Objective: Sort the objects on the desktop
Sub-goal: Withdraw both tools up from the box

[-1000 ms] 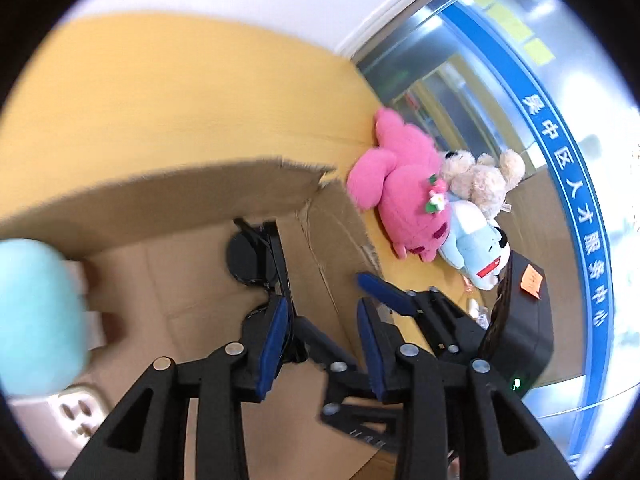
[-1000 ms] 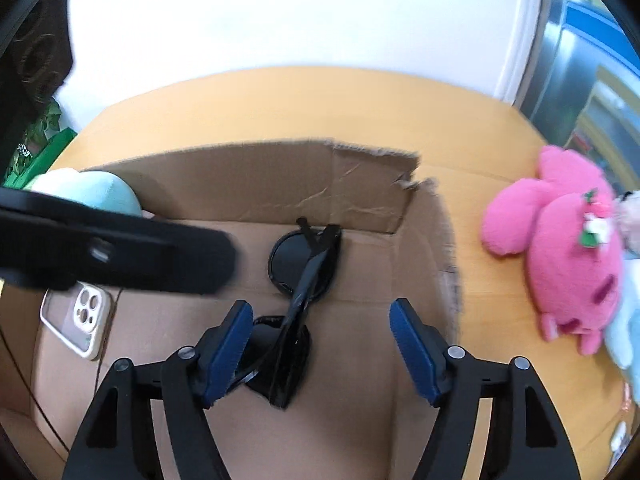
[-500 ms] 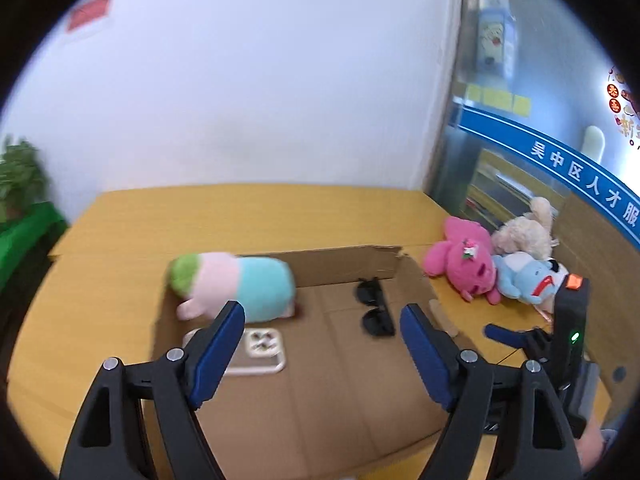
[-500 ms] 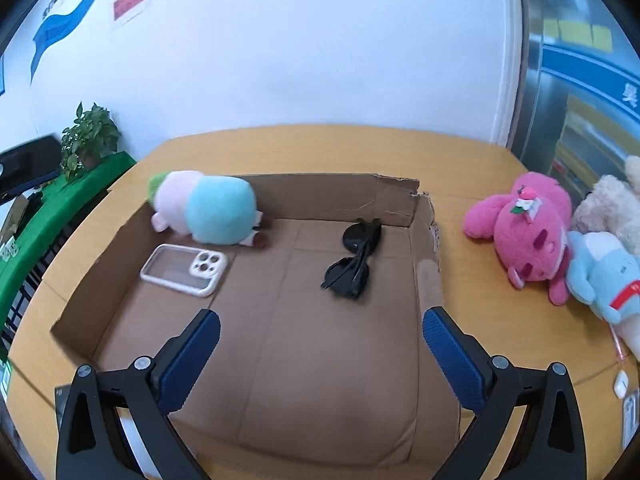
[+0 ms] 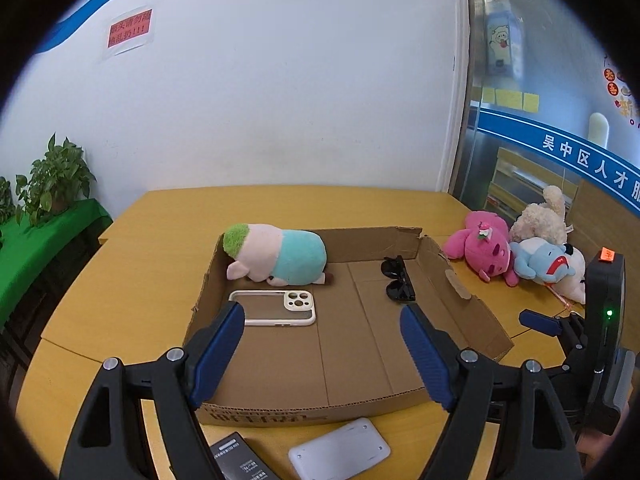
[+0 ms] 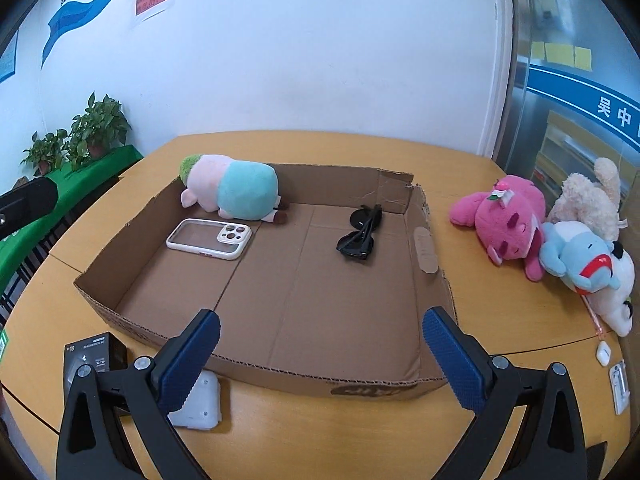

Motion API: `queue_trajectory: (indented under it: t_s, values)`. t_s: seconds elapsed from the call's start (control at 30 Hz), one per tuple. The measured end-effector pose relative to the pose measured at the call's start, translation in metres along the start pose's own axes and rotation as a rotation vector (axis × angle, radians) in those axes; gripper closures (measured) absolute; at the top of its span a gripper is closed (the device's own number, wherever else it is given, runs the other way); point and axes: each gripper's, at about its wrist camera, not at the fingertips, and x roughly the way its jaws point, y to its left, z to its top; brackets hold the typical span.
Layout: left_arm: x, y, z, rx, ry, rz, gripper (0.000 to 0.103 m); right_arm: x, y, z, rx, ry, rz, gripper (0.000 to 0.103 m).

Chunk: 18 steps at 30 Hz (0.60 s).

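The shallow box (image 6: 280,304) is matt brown corrugated cardboard with ragged edges, on a smooth wood-grain tabletop (image 6: 328,148). Inside lie glossy black plastic sunglasses (image 6: 360,234), a clear-backed phone case (image 6: 208,238) with a smooth cream rim, and a fuzzy cloth plush (image 6: 232,188).

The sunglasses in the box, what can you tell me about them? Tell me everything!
The sunglasses are black all over, with dark lenses and a shiny plastic-looking frame. They look folded, arms crossed over the lenses, one lens nearer the back wall and one nearer us. They lie on the floor of the cardboard box, toward its far right corner, close to the right wall. Nothing but the box touches them; the phone case and the plush toy lie apart on the left.
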Motion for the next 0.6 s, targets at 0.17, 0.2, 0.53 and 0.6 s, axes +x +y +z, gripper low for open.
queue_trajectory:
  t_s: [0.17,0.2,0.53,0.6]
  values:
    - [0.0,-0.005,-0.004,0.004,0.013,-0.013,0.023,-0.01,-0.003,-0.003,0.006,-0.012,-0.01,0.0]
    - [0.0,-0.007,-0.004,0.005,0.015,-0.015,0.023,-0.011,-0.004,-0.003,0.008,-0.014,-0.011,0.0]
    - [0.004,-0.017,-0.005,0.011,0.024,-0.036,0.023,-0.015,-0.012,-0.006,0.022,-0.02,-0.014,0.0]
    - [0.005,-0.016,-0.008,0.015,0.034,-0.036,0.023,-0.015,-0.014,-0.008,0.02,-0.017,-0.007,0.0]
